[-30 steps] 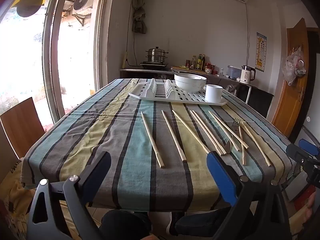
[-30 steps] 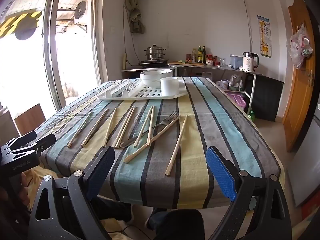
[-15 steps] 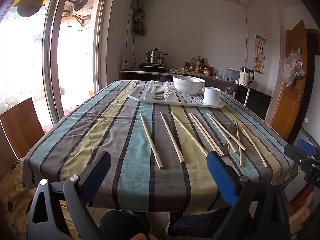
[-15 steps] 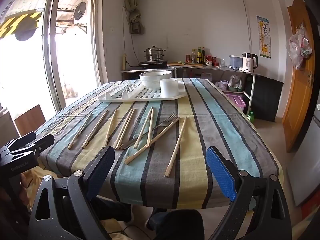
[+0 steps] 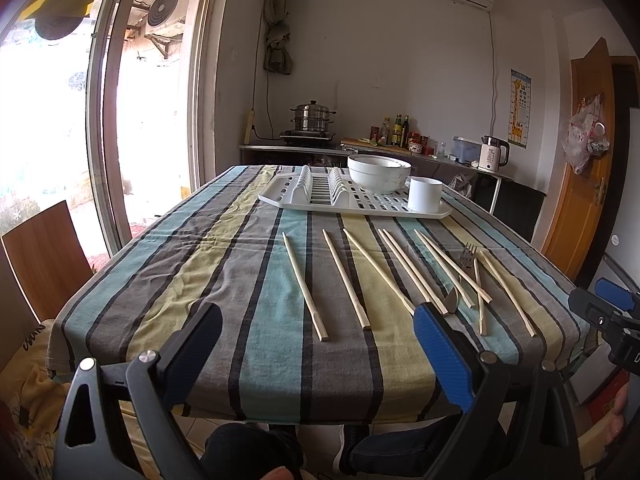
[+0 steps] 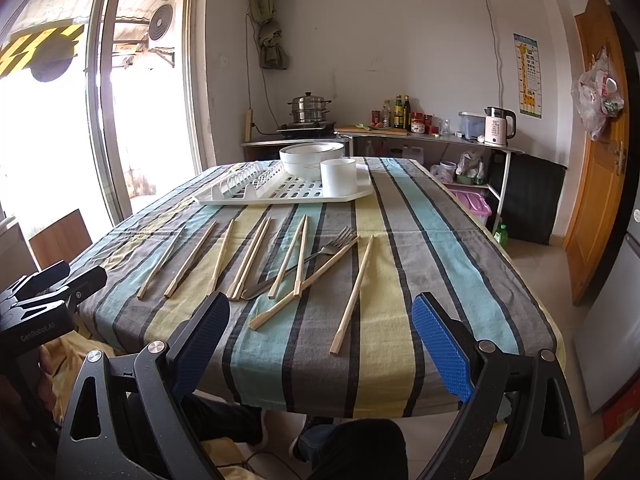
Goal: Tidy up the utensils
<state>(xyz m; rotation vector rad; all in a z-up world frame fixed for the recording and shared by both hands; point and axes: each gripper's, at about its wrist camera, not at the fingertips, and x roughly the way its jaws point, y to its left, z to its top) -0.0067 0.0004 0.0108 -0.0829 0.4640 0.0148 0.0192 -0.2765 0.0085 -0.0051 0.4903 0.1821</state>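
Both claws hang at the near edge of the table, above the person's knees, with nothing between their fingers. The left claw [image 5: 318, 328] is spread wide, its blue pads [image 5: 442, 356] far apart and empty. The right claw [image 6: 320, 320] is just as wide open and also holds nothing.

Ahead of both claws, a row of wooden chopsticks [image 5: 305, 285] lies on the striped tablecloth [image 5: 192, 264], most pointing away toward the far end. Straight ahead of the left claw lie two single sticks, well apart from each other; the rest fan out ahead and to its right. A metal fork [image 6: 304, 261] lies among the sticks ahead of the right claw, slightly to its left, tines pointing away, with one chopstick crossing over its handle. One chopstick [image 6: 352, 294] lies alone just ahead of the right claw's right pad.

Beyond the chopsticks, farther ahead, a white dish rack [image 5: 352, 202] sits flat on the cloth. On it stand stacked white bowls [image 5: 378, 173] and, just beside them, a white cup [image 5: 425, 194].
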